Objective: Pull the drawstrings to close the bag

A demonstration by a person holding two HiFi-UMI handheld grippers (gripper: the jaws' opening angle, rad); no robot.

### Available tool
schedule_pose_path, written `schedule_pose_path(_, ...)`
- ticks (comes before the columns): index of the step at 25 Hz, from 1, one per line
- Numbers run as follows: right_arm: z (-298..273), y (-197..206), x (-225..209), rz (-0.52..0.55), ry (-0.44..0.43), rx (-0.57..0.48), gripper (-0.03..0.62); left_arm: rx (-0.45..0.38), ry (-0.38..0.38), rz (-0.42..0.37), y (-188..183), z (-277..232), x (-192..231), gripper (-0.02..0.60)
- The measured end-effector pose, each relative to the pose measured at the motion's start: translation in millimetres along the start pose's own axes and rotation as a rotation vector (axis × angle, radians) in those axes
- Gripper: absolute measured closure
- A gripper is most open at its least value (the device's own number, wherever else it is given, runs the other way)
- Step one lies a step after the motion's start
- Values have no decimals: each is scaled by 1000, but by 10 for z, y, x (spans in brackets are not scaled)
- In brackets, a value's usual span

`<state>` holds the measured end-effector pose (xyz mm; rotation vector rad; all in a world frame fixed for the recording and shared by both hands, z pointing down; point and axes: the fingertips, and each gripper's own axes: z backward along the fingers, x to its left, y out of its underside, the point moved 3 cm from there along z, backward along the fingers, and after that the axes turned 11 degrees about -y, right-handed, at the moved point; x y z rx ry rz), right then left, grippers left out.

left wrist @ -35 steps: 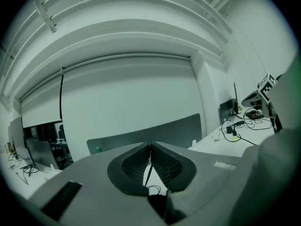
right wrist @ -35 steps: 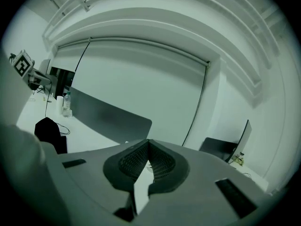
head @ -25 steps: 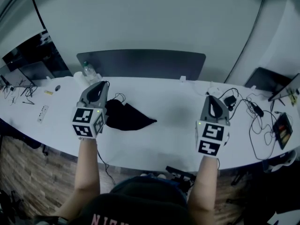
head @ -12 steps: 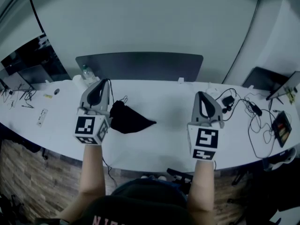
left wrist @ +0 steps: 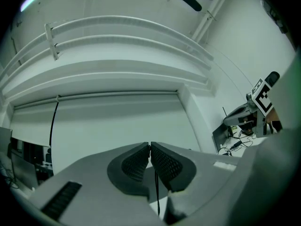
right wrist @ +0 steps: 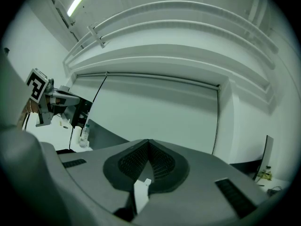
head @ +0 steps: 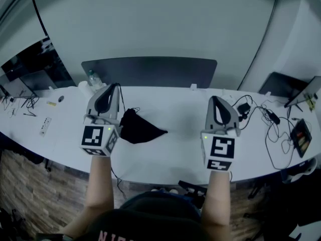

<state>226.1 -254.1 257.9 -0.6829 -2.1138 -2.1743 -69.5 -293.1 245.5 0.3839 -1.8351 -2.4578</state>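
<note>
A black drawstring bag (head: 142,128) lies on the white table (head: 175,149), its left end drawn up into a bunch. My left gripper (head: 115,87) hovers just left of the bag. It is shut on a thin black drawstring (left wrist: 156,192), which hangs down from between the pads (left wrist: 164,164) in the left gripper view. The cord (head: 122,100) runs from the jaw tip to the bag's gathered mouth. My right gripper (head: 216,100) hangs over the table well right of the bag, jaws shut (right wrist: 148,142), away from the bag. A small white strip (right wrist: 140,196) shows below its pads.
A water bottle (head: 92,77) and a white roll stand at the back left, in front of a dark panel (head: 150,69). Cables and chargers (head: 261,115) sprawl at the right, with a dark device (head: 302,136) beyond. A white remote (head: 45,125) lies far left.
My left gripper has moved a little right and up with the cord, and the bag's mouth has bunched upward. My right gripper has shifted left, toward the bag.
</note>
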Motion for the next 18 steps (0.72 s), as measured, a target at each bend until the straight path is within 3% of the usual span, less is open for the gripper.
schedule_pose_path(18,27,-54,51,-17,-24,-24,602,-30,14,-10,-43,62,-55,569)
